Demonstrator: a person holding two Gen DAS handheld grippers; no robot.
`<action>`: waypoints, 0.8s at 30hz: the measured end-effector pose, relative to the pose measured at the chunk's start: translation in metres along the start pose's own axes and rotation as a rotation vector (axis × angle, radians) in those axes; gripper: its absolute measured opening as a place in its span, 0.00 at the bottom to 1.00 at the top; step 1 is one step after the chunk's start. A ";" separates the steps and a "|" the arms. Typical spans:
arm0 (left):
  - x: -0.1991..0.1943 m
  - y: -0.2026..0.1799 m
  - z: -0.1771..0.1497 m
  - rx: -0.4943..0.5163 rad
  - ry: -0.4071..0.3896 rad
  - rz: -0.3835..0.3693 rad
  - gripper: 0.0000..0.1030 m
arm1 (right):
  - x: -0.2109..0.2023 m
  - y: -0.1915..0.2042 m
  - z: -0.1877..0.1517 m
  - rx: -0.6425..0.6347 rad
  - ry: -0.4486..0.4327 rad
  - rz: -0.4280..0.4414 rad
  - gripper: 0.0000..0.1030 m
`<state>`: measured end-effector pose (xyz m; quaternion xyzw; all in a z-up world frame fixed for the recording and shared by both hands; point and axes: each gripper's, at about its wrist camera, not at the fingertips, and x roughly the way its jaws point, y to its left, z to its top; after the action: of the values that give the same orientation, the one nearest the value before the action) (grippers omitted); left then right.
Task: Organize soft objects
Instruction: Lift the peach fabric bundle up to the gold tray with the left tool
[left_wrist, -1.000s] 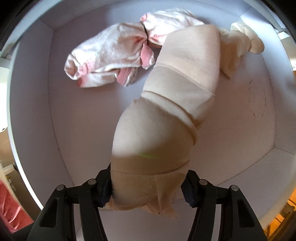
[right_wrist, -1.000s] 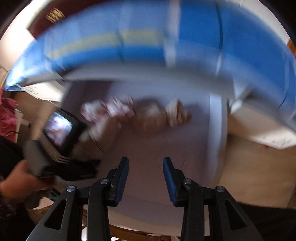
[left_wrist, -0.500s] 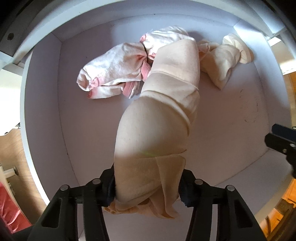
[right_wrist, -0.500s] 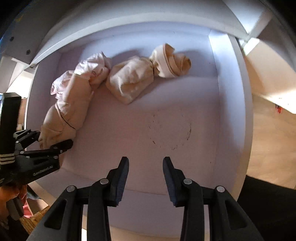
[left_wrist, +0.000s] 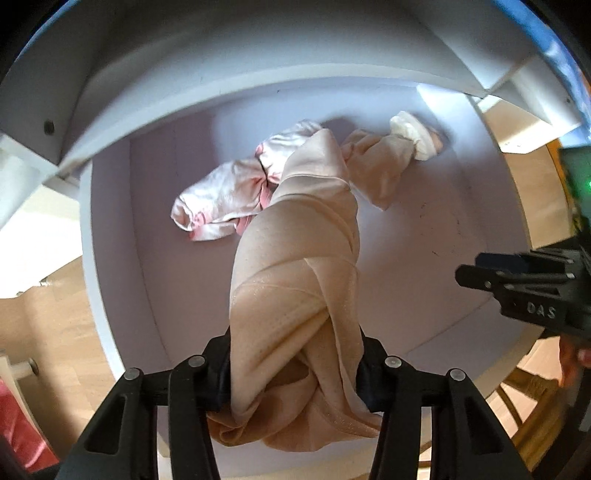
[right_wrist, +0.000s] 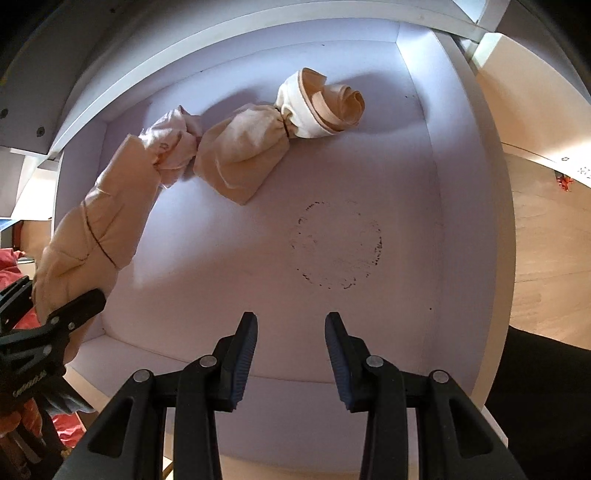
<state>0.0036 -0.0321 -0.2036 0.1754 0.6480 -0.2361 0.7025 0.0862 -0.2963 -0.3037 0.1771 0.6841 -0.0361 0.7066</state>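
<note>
Down the centre of the left wrist view, the beige roll is hanging from the left gripper, fingers closing on its near end, far end resting among the pink-and-white bundle inside the white drawer. Right gripper is hovering empty, fingers narrowly apart. The roll risks unravelling if it snags.

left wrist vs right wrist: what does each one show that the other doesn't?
Left wrist only: the left hand-held gripper, jaws closing on the beige rolled cloth bundle, and the pink-trimmed white cloth spread out.

Right wrist only: the right hand-held gripper with nothing between its fingers, and a dark ring-shaped stain on the floor of the white box.

Both: the beige bundle, the tied beige pouch with a cream rolled end, the box.
</note>
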 end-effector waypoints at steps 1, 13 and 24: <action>-0.004 -0.001 0.000 0.007 -0.004 -0.002 0.49 | -0.001 0.000 0.000 0.001 -0.002 0.005 0.37; -0.060 -0.026 0.003 0.219 -0.117 0.000 0.49 | 0.001 0.001 0.008 0.028 0.000 0.048 0.37; -0.162 -0.035 0.000 0.251 -0.312 -0.131 0.49 | 0.001 0.010 0.005 0.027 0.009 0.061 0.37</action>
<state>-0.0237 -0.0439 -0.0411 0.1803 0.5069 -0.3844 0.7502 0.0942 -0.2886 -0.3030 0.2074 0.6810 -0.0231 0.7019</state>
